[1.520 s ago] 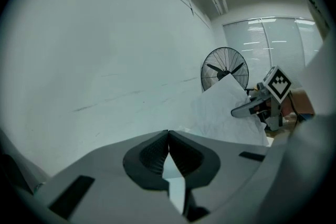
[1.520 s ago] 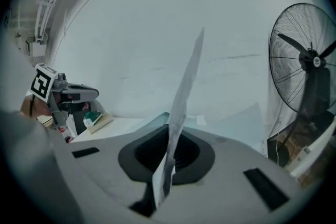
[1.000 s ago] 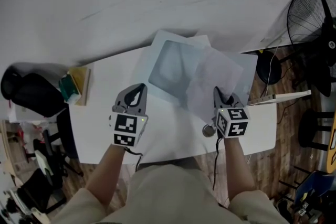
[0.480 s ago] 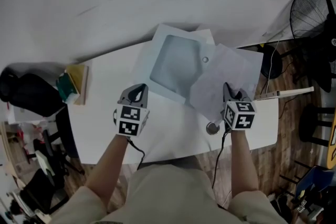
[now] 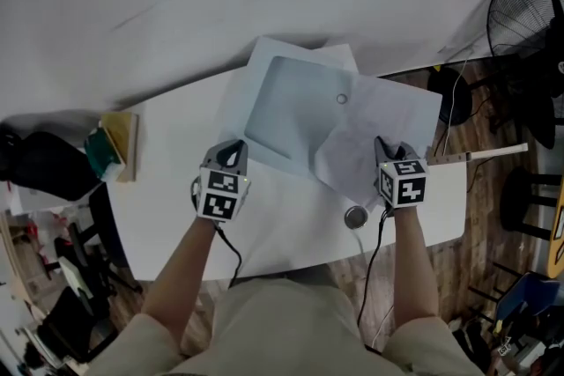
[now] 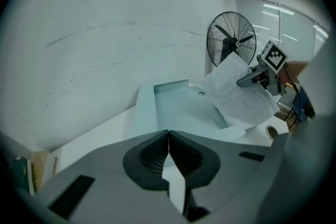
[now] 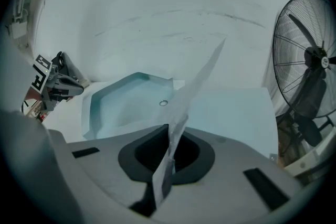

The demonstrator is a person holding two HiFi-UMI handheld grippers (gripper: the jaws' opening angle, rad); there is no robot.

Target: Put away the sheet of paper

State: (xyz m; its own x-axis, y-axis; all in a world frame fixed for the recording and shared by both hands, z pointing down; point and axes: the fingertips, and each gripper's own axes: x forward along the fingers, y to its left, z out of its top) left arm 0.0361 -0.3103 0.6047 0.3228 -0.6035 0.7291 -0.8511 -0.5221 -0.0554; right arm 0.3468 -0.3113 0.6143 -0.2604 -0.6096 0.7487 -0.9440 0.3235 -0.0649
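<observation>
1. Your left tongs (image 5: pixel 231 152): pressed together, nothing between them. They sit low over the white bench (image 5: pixel 167 189), pointing away from you.

2. Your right tongs (image 5: pixel 385 145): pinching the sheet of paper (image 5: pixel 352 156) by its near edge. In the right gripper view the sheet stands up out of the closed jaws edge-on and leans off ahead.

3. Sheet of paper: white and creased. It is off the bench at the gripped end and spreads ahead and to the left of your right tongs. Its far part hangs over the right-hand part of the folder.

4. Folder (image 5: pixel 291 106): clear plastic, lying flat on the bench ahead of both tongs and between them. Its round snap button (image 5: pixel 341 99) is just beyond the sheet's far edge.

5. Roll of tape (image 5: pixel 355 217): on the bench just left of your right tongs, nearer to you than their tips.

6. Stack of books (image 5: pixel 113 145): at the bench's edge, well to the left of your left tongs.

7. Fan (image 5: pixel 524 22): on the floor, off the bench, well to the right of your right tongs and ahead of them.
</observation>
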